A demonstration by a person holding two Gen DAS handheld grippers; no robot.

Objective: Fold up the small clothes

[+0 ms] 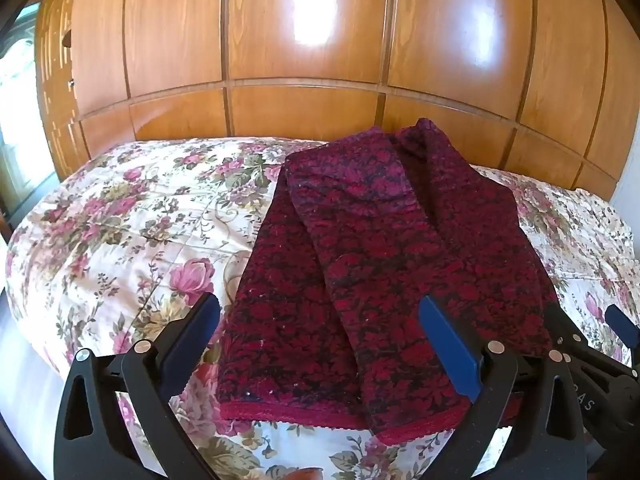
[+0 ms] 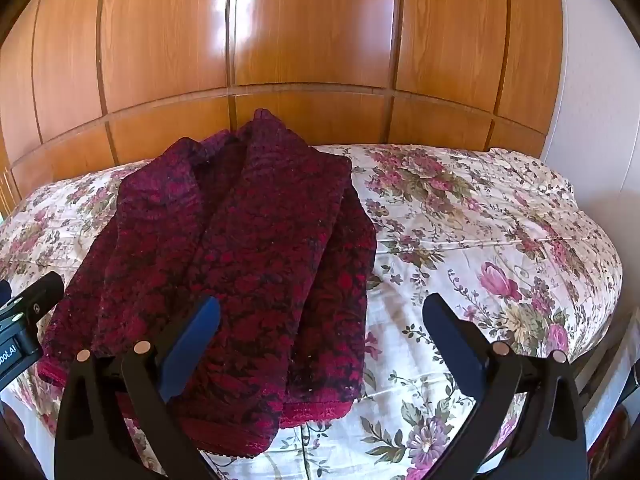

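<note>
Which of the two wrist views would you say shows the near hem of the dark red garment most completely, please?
The left wrist view: the dark red garment shows its near hem almost unbroken between the open left gripper fingers. In the right wrist view, the right gripper hides much of that hem.

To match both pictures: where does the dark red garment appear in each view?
Left wrist view: dark red garment lies right of centre on the floral bedspread.
Right wrist view: garment lies left of centre.
Shared landmark: the wooden wardrobe behind the bed.
</note>
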